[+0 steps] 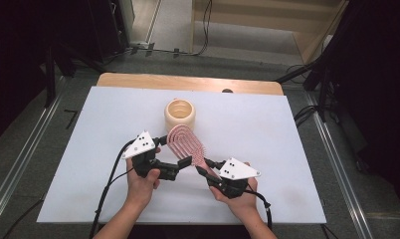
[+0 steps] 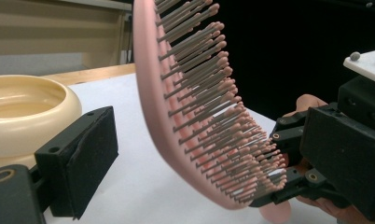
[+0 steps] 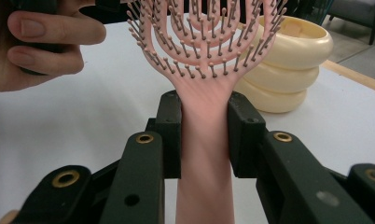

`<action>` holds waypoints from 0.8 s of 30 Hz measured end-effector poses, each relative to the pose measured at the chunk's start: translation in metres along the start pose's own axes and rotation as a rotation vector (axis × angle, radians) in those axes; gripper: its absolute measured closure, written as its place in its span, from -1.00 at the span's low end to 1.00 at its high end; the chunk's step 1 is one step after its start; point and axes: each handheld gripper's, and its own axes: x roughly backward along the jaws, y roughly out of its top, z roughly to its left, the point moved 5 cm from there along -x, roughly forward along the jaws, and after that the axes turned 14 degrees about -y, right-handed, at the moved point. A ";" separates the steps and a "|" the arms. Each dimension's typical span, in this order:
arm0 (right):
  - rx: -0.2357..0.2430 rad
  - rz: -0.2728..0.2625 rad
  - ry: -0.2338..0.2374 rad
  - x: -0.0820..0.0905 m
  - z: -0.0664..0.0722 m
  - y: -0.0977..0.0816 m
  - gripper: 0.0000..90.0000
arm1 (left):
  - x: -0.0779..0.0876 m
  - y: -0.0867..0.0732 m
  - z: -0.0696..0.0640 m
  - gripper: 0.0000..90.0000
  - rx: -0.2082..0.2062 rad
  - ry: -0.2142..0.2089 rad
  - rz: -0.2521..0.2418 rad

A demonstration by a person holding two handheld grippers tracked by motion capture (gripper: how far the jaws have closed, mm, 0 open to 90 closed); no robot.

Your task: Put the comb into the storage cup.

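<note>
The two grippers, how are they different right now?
The right gripper is shut on the pink hairbrush, squeezing its handle from both sides; the left gripper is open and holds nothing. The right gripper sits below the brush handle in the high view, while the left gripper sits beside the brush head, near the cream bowl. Both are black, with a white plate on top, each held in a hand.
</note>
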 end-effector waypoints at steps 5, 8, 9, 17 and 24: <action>0.009 -0.006 0.003 0.000 0.004 0.000 0.51 | -0.004 0.000 0.001 -0.71 0.043 0.002 -0.001; 0.010 -0.005 0.001 0.000 0.005 0.000 0.52 | -0.005 0.000 0.001 -0.67 0.056 -0.006 -0.002; 0.015 -0.009 0.000 -0.001 0.005 0.000 0.52 | -0.005 0.000 0.000 -0.64 0.060 -0.007 -0.002; 0.014 -0.024 -0.014 0.000 0.008 0.001 0.52 | -0.006 0.001 -0.002 -0.20 0.096 -0.019 -0.006; 0.022 -0.029 -0.022 -0.001 0.009 0.001 0.52 | -0.008 0.000 -0.003 -0.12 0.106 -0.025 0.003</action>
